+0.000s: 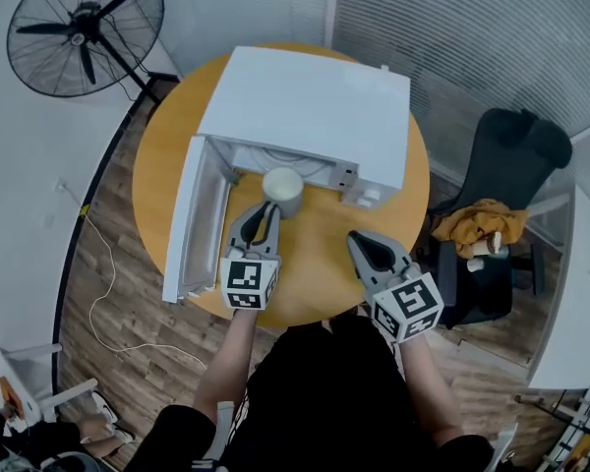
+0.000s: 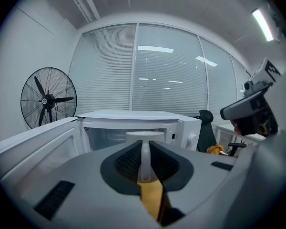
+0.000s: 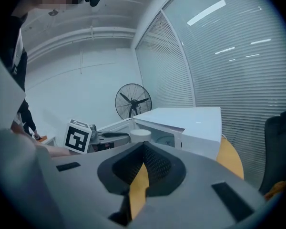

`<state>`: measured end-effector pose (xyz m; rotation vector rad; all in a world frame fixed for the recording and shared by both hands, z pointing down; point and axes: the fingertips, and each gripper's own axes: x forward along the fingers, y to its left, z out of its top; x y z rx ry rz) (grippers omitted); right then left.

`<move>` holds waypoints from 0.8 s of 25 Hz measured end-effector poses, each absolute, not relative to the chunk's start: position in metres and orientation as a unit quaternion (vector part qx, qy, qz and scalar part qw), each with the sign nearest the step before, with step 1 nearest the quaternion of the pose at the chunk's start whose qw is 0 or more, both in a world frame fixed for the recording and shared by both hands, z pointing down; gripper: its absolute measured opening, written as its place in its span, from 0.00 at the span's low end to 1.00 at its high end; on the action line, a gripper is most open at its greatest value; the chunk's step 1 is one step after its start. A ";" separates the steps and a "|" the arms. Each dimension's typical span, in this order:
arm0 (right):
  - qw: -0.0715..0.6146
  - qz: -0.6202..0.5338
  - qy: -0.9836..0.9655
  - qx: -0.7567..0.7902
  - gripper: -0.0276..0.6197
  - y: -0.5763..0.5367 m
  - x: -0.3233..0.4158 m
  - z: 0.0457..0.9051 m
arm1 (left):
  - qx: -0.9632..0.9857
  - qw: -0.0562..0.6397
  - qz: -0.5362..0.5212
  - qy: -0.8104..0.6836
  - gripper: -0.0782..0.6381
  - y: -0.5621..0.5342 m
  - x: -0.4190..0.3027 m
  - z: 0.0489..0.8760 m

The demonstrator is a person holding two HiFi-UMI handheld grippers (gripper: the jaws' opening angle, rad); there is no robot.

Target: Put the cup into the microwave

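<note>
The white cup point(image 1: 283, 191) stands upright just in front of the open microwave point(image 1: 315, 106), whose door point(image 1: 189, 214) is swung out to the left. Whether the cup rests on the table point(image 1: 320, 268) or hangs just above it I cannot tell. The left gripper point(image 1: 266, 211) has its jaws clamped on the cup's thin handle point(image 2: 145, 163). The cup looks like glazed ceramic: stiff, smooth, breakable, fairly heavy. Held by the handle alone it may swing or slip, so a firm, level hold suits it. The right gripper point(image 1: 366, 246) hovers beside, jaws pressed together on nothing.
</note>
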<state>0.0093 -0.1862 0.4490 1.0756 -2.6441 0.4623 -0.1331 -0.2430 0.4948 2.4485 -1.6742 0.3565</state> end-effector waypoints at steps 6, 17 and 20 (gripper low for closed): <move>0.128 0.178 -0.895 0.389 0.06 -0.192 0.007 0.462 | 0.820 0.078 0.118 -0.555 0.16 -0.270 -0.141 0.523; 0.152 0.191 -0.882 0.404 0.06 -0.194 0.010 0.473 | 0.819 0.068 0.117 -0.558 0.17 -0.309 -0.151 0.561; 0.159 0.195 -0.878 0.408 0.06 -0.194 0.010 0.476 | 0.820 0.068 0.119 -0.556 0.17 -0.318 -0.152 0.564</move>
